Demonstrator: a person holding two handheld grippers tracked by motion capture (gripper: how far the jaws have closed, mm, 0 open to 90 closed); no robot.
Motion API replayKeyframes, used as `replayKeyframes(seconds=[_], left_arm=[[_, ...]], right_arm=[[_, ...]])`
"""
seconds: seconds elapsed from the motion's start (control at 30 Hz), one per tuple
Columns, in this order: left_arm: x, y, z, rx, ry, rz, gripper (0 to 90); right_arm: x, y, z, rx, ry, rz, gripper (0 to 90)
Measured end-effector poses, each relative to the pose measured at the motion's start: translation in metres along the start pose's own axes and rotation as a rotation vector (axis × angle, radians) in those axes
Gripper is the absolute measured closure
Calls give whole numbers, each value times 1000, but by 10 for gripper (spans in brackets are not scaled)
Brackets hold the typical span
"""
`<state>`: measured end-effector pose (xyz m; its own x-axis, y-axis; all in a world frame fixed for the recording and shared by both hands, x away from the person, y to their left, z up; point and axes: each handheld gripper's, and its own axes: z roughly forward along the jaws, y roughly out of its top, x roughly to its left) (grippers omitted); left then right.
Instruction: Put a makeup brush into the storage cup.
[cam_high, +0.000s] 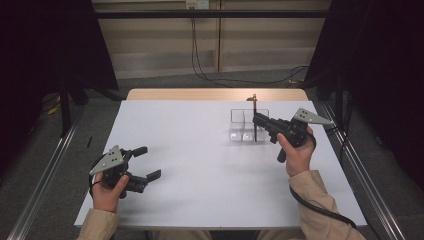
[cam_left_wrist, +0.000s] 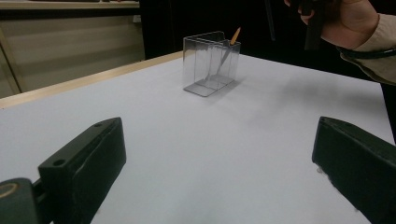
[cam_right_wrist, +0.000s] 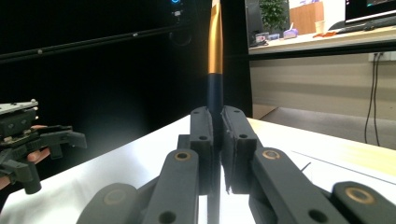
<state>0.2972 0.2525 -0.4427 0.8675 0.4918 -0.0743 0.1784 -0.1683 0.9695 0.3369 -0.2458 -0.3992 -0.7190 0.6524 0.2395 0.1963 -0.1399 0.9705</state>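
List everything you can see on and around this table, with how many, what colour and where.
Pen: one, dark blue with a gold upper part, upright, clamped in the right gripper over the clear organiser.
Clear organiser: one, see-through plastic with compartments, on the far right part of the table.
Table: one, white top with a wooden far edge.
Cables: a few, black, down the wall and across the floor beyond the table.
Left gripper: one, black with a grey plate, near left of the table, jaws open and empty.
Right gripper: one, black with a grey plate, beside the organiser, jaws shut on the pen.
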Motion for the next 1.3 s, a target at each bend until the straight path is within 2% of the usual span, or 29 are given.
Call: replayKeyframes(seconds=[0.57,0.7,0.83,1.17,1.3], left_arm=[[1,-1,1,1,0,-3,28],[1,-1,1,0,-3,-7,28],[1,-1,1,1,0,-3,28],[2,-1,0,-2,2,-3,28],[2,-1,0,0,-1,-6,28]], right_arm=[[-13,3,-5,-33,-46,1,839],[-16,7,-6,-26,-69,-19,839],[-18,10,-6,-34,-73,-19,839],[-28,13,-2,-44,-95,-25,839],[-30,14,1,-31,-103,-38,839]])
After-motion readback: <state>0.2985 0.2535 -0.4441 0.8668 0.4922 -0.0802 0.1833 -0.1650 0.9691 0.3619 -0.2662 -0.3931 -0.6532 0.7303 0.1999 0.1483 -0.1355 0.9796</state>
